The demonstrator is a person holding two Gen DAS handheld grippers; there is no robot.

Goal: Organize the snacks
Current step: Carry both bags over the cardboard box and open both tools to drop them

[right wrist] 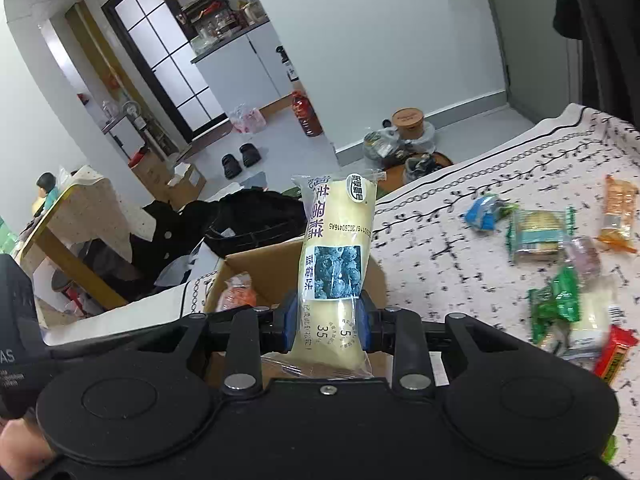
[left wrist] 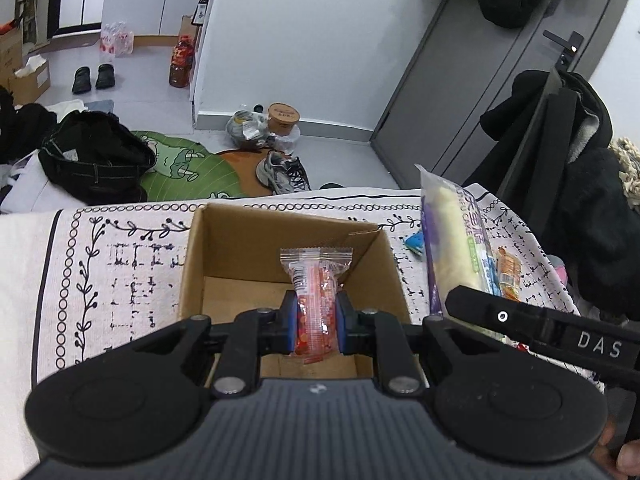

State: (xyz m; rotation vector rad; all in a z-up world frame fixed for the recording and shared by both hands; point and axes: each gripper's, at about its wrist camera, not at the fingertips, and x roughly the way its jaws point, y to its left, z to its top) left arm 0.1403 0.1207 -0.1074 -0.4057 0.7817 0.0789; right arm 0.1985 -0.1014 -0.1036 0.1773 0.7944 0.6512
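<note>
Cardboard, brown and open-topped, the box point(left wrist: 224, 256) sits on the worktop under a white cloth printed with black vines point(left wrist: 120, 264), and it serves as the landmark. Directly above its opening, the left claw point(left wrist: 316, 320) is clenched on a clear sachet of small orange-red sweets point(left wrist: 314, 292), held upright with its crimped end pointing away from the camera. Just to the right of the box, the right claw point(right wrist: 327, 320) grips one long pale-yellow cake roll in a clear wrapper with a blue picture label point(right wrist: 338, 256), also upright and near the box's rim. The step in hand looks like loading the box, one snack per claw. Next, I judge, the left claw should lower into the box and let go of the sachet, then clear out so the right can bring the cake roll over the opening; both claws are close together, so they could collide. The box floor looks bare in the left wrist view. Well to the right of the box, roughly seven loose packets point(right wrist: 560, 264) lie scattered on the cloth: one blue, one orange, one green, one red, one purplish and two pale ones, though blur makes the count uncertain.
</note>
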